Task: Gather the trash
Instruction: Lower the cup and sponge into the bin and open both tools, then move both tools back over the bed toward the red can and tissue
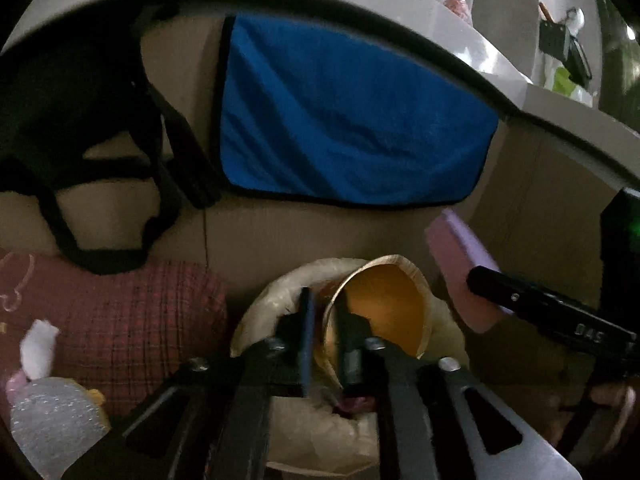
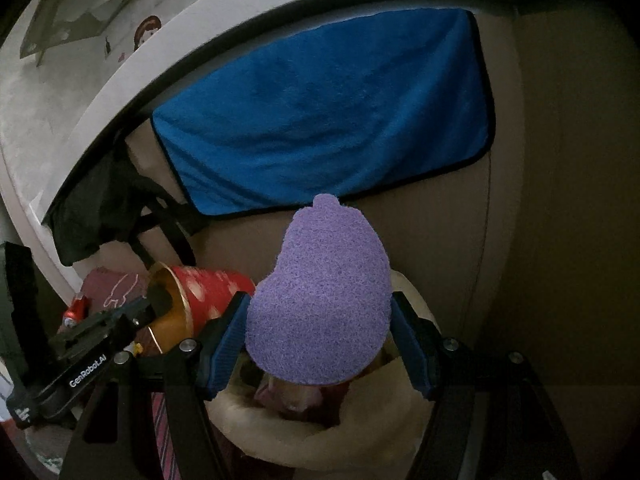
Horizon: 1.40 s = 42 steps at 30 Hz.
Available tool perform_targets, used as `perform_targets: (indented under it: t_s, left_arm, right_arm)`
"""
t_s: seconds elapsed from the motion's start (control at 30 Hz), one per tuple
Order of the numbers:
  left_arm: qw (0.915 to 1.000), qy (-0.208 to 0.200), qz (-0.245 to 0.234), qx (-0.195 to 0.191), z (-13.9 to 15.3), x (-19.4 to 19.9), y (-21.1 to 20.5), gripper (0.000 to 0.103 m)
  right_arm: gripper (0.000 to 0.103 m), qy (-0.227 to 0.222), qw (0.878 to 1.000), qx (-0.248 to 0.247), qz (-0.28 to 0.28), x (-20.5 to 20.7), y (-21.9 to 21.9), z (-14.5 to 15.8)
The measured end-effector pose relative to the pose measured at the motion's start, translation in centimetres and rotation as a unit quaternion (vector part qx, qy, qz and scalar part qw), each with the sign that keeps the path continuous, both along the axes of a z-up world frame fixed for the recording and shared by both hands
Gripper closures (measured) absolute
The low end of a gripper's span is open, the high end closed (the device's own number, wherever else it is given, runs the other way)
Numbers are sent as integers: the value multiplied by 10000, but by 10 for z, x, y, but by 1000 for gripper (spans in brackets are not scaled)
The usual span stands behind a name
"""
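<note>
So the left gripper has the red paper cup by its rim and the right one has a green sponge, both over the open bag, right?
Not quite: the sponge between the right gripper's fingers is purple, not green, as the right wrist view shows. The rest stands: the left gripper straddles the red paper cup's rim, both over the open bag.

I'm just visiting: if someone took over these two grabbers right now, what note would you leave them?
Left gripper: open, its fingers straddling the rim of the paper cup, one inside and one outside. The cup is tilted over the mouth of the cream bag.
Right gripper: appears shut on the purple sponge, above the same bag.
Done: both pieces are at the bag.
Left: neither is inside yet. Drop them in, then look for more trash.
</note>
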<state>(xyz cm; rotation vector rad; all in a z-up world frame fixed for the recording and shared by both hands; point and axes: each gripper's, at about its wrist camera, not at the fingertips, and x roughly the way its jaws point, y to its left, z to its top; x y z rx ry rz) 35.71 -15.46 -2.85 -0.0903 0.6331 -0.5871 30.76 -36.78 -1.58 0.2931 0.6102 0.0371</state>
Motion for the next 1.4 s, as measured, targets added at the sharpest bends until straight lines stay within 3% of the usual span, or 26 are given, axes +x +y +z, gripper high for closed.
perform_targets:
  t_s: [0.07,0.17,0.3,0.63,0.9,1.0,1.17,1.33,1.4]
  left_arm:
    - [10000,10,-33,-46,1,3,5,65]
    - [9999,-4,-35,-135,9,2,18,65]
    - [9992,-83,283,-257,28,-5,48,65]
    - [9898,-408,1354,-161,81,-57,161,65]
    - [9689,-1015,2256,-64,131,-115,265,63]
    - [9588,-1113,2615,1,141,-133,306,61]
    - [9461,-1130,3034,120,137,-150,361,58]
    - [9498,-876,3004,-60,101,-138,399,57]
    - [9510,-763,2991,-146,75,-126,412,51]
  right_arm:
    - [33,57,10000,55,-34,5,-4,-4]
    - [29,109,9995,295,38,5,-7,-8]
    - [29,41,9997,225,115,-1,3,-4]
    - [29,-536,9971,71,538,-37,67,44]
    - [29,-963,9894,-339,1030,-58,154,76]
    - [29,-938,9865,-277,1315,-54,185,79]
    - [29,-810,9802,-275,1783,-49,239,74]
    - [29,-746,9719,-322,2209,-46,282,66]
    - [29,-730,9690,-325,2336,-44,292,62]
